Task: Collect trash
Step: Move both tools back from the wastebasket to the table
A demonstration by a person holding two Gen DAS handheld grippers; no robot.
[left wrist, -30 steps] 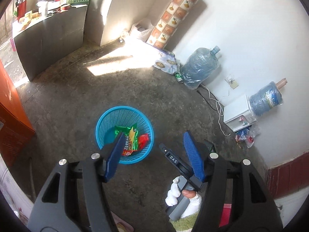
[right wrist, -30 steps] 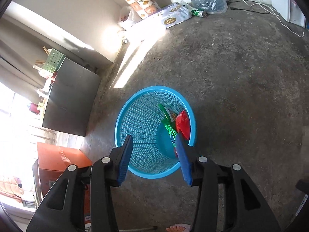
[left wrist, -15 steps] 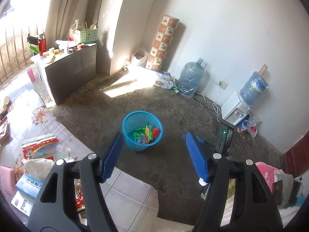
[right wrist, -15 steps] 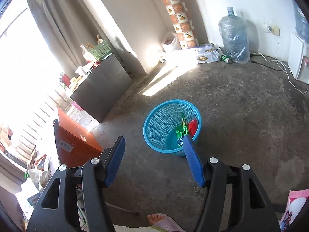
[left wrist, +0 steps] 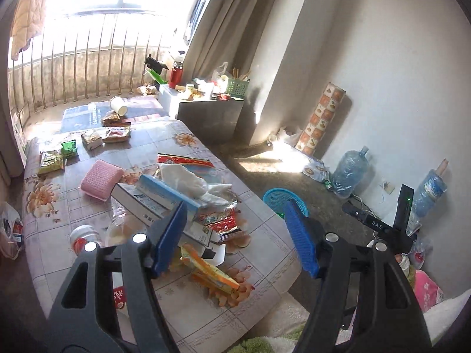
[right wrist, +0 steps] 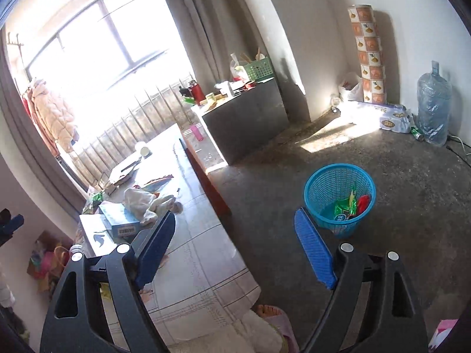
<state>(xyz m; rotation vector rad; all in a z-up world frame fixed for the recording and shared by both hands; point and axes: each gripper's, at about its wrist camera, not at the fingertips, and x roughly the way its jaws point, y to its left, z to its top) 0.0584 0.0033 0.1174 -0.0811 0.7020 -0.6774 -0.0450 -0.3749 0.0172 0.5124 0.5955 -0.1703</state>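
Note:
A blue mesh trash basket (right wrist: 338,194) stands on the concrete floor with green and red wrappers inside; its rim also shows in the left wrist view (left wrist: 282,198). A low table with a floral cloth (left wrist: 259,229) carries trash: a red foil wrapper (left wrist: 220,220), an orange wrapper (left wrist: 210,270), white crumpled plastic (left wrist: 188,181), green packets (left wrist: 69,150) and a paper cup (left wrist: 118,106). My left gripper (left wrist: 238,241) is open and empty above the table's near edge. My right gripper (right wrist: 235,250) is open and empty, between table and basket.
Boxes (left wrist: 153,203), a pink sponge (left wrist: 101,179) and a plastic bottle (left wrist: 85,239) also lie on the table. A grey cabinet (right wrist: 247,117) stands by the wall. Water jugs (left wrist: 348,176) and a tile-patterned roll (right wrist: 371,53) line the far wall. A bare foot (right wrist: 268,313) is below.
Both grippers have lifted up and back from over the basket and swung left. The table with its trash has come into view. Both stay open and empty.

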